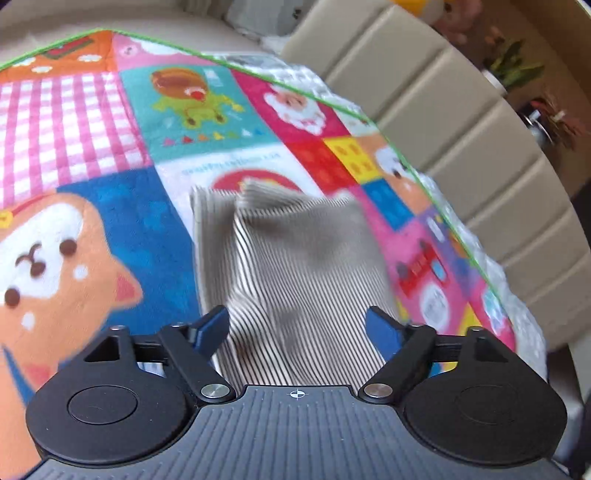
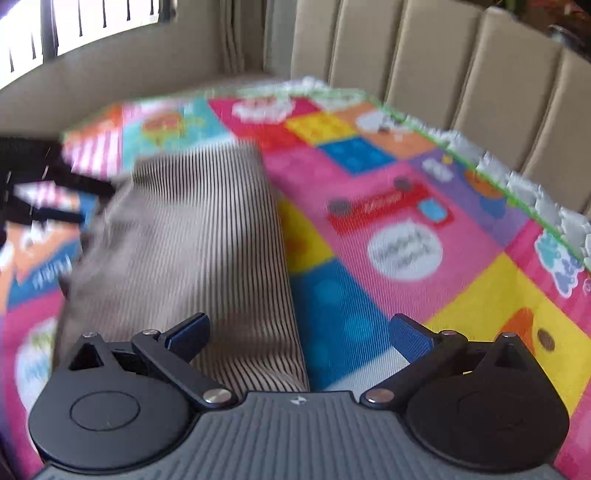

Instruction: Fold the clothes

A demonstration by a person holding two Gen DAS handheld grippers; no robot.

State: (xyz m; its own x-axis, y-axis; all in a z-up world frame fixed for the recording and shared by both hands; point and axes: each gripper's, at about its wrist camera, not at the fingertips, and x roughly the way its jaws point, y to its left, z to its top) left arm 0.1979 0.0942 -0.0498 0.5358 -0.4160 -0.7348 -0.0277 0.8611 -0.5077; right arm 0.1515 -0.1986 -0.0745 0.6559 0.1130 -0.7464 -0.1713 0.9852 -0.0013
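A beige garment with thin dark stripes (image 1: 295, 266) lies partly folded on a colourful cartoon play mat (image 1: 110, 206). My left gripper (image 1: 297, 328) is open just above the garment's near end, its blue fingertips (image 1: 212, 326) spread to either side of the cloth. In the right wrist view the same striped garment (image 2: 192, 236) runs away from me on the mat (image 2: 406, 236). My right gripper (image 2: 299, 334) is open over the garment's right edge, one fingertip above the cloth and the other above the mat. Nothing is held. The other gripper's black body (image 2: 33, 184) shows at the far left.
Beige padded cushions (image 1: 461, 140) rise behind the mat's green-trimmed edge (image 1: 424, 177). Potted plants (image 1: 517, 70) stand beyond the cushions. In the right wrist view a window with dark bars (image 2: 74, 26) is at the upper left, and cushions (image 2: 443, 62) line the back.
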